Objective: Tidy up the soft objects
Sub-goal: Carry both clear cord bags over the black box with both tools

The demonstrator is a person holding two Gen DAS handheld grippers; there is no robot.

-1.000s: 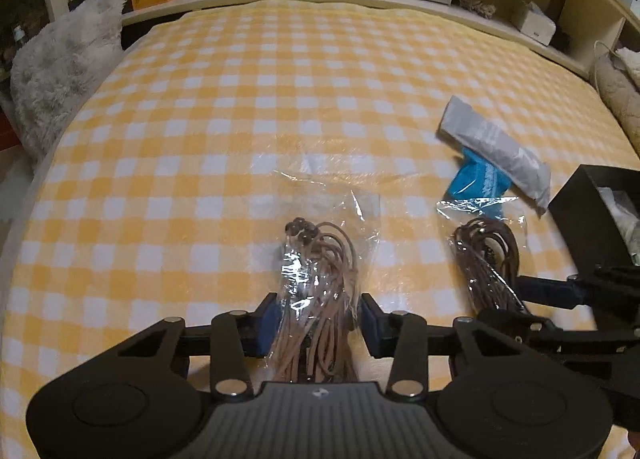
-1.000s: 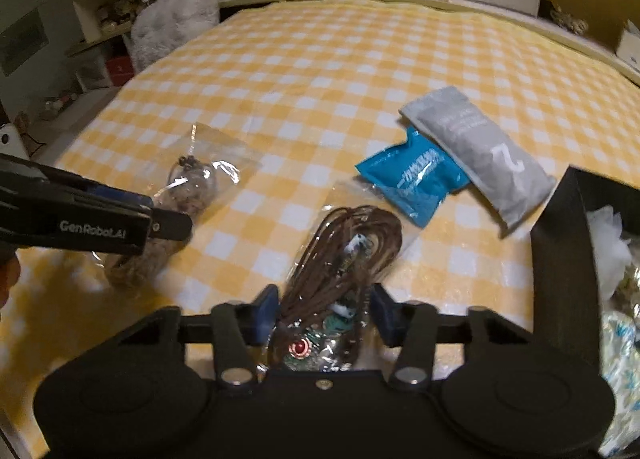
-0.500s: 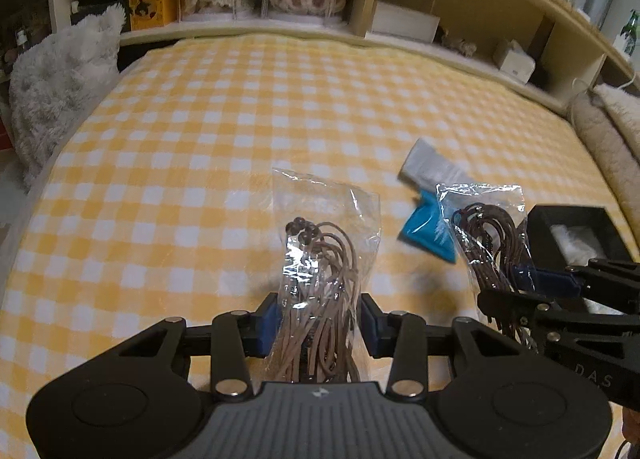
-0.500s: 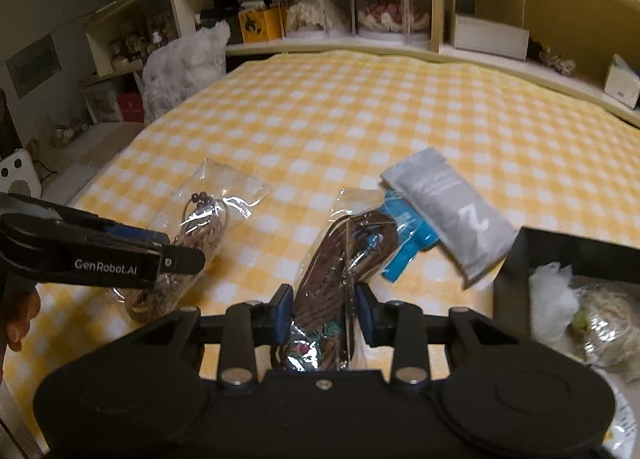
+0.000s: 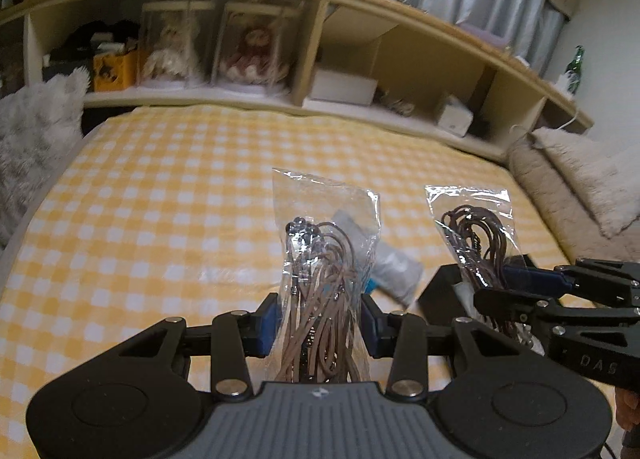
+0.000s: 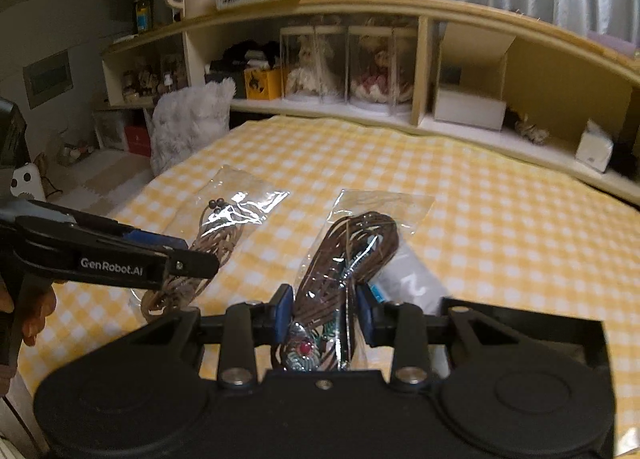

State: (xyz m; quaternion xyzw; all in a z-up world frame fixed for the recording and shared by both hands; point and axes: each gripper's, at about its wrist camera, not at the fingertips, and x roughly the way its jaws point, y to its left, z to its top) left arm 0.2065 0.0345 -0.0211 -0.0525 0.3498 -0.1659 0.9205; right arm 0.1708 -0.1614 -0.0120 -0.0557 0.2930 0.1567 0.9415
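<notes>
My left gripper (image 5: 320, 323) is shut on a clear bag of light brown cord (image 5: 320, 283) and holds it upright above the yellow checked bed (image 5: 160, 195). That bag also shows at the left of the right wrist view (image 6: 224, 235). My right gripper (image 6: 324, 313) is shut on a clear bag of dark brown cord with a red-stone pendant (image 6: 344, 259). It holds this bag above the bed, to the right of the left one, as the left wrist view shows (image 5: 476, 243).
A grey packet (image 5: 394, 263) and a blue packet partly hidden behind the held bag lie on the bed. A black box (image 6: 520, 323) stands at the right, below the right gripper. A shelf headboard (image 5: 320, 71) and fluffy pillows (image 5: 36, 131) border the bed.
Both grippers have lifted their cord bags off the bed and tilted up, so the shelves now fill the top of both views.
</notes>
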